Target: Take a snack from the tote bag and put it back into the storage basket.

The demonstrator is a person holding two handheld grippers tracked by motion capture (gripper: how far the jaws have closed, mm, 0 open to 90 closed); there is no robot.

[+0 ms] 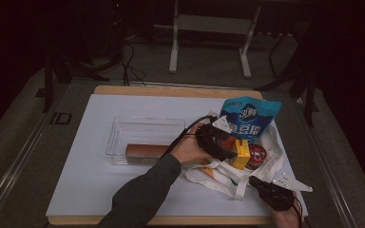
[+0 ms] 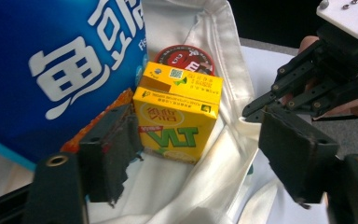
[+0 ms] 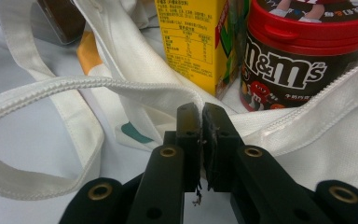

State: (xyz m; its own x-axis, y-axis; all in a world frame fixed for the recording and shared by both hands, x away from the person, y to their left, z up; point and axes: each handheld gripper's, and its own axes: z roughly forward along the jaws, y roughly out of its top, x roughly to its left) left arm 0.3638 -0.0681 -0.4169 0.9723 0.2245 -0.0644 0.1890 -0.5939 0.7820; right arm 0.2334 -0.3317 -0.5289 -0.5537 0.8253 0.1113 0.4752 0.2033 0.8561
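Left gripper view showed the left tool [image 2: 200, 154] wide open just short of the upright yellow Vita lemon tea carton [image 2: 179, 119] in the white tote bag [image 2: 214, 56], whose edge the right tool [image 3: 201, 122] pinched shut.

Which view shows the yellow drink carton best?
The left gripper view: the yellow drink carton sits whole, top and front label facing the camera, inside the white bag. The right gripper view crops it to one printed side; the high view shows it small.
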